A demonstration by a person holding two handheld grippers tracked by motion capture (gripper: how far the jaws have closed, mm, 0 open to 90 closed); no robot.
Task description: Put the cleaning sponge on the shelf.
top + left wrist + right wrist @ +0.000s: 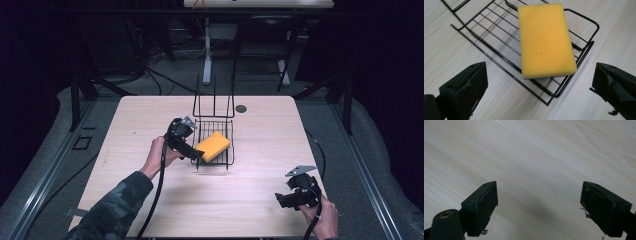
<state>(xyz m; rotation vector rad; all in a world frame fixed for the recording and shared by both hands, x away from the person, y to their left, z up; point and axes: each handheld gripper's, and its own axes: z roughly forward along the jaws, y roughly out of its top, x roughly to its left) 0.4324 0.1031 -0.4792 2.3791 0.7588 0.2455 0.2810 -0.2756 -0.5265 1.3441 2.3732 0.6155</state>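
A yellow sponge (213,146) (545,40) lies flat in a black wire rack (226,161) (486,47) near the table's middle. My left gripper (198,156) (540,87) hovers just off the rack's near left edge, open, its jaws wide apart with the sponge beyond them and nothing between them. My right gripper (283,200) (539,207) is held low over bare wood near the table's front right corner, open and holding nothing.
The rack has a tall wire back (214,102) rising at its far side. A small dark round disc (241,108) sits on the light wooden table (150,115) behind the rack. Cables trail from both grippers toward the front edge.
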